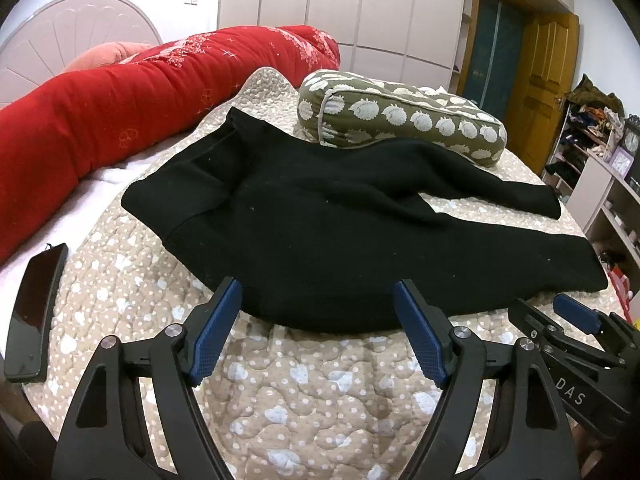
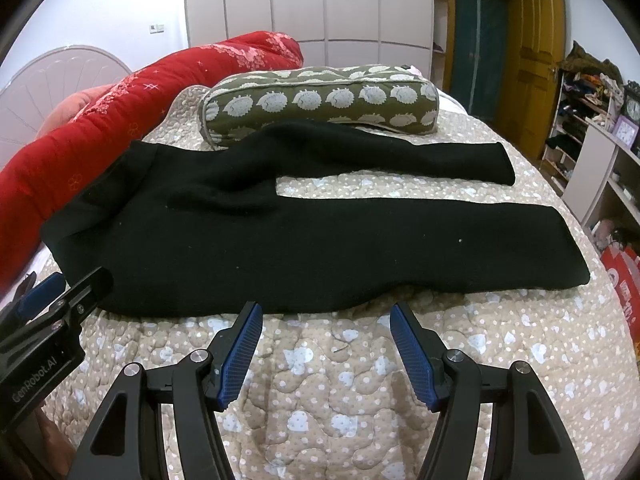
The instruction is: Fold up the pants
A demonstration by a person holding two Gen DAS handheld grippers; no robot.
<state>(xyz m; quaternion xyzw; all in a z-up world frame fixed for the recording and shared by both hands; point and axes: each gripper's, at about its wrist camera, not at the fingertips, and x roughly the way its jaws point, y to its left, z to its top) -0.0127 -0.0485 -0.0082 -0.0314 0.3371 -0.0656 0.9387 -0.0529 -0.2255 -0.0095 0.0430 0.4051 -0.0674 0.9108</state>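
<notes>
Black pants (image 1: pixel 320 220) (image 2: pixel 280 240) lie flat on the bed, waist to the left and both legs reaching right, spread apart in a V. My left gripper (image 1: pixel 318 286) is open, its blue pads (image 1: pixel 216 332) hovering either side of the pants' near edge by the seat, nothing pinched. My right gripper (image 2: pixel 326 309) is open too, its fingertips just short of the near leg's edge with only bedcover between them. Each gripper shows in the other's view: the right one (image 1: pixel 576 316) at the far right, the left one (image 2: pixel 40 296) at the far left.
A beige quilted bedcover (image 2: pixel 340 380) spans the bed. A green patterned bolster pillow (image 2: pixel 320 100) lies behind the pants, touching the far leg. A red quilt (image 1: pixel 100 120) runs along the left. A black phone (image 1: pixel 34 316) rests near the left edge. Shelves (image 2: pixel 600 160) stand right.
</notes>
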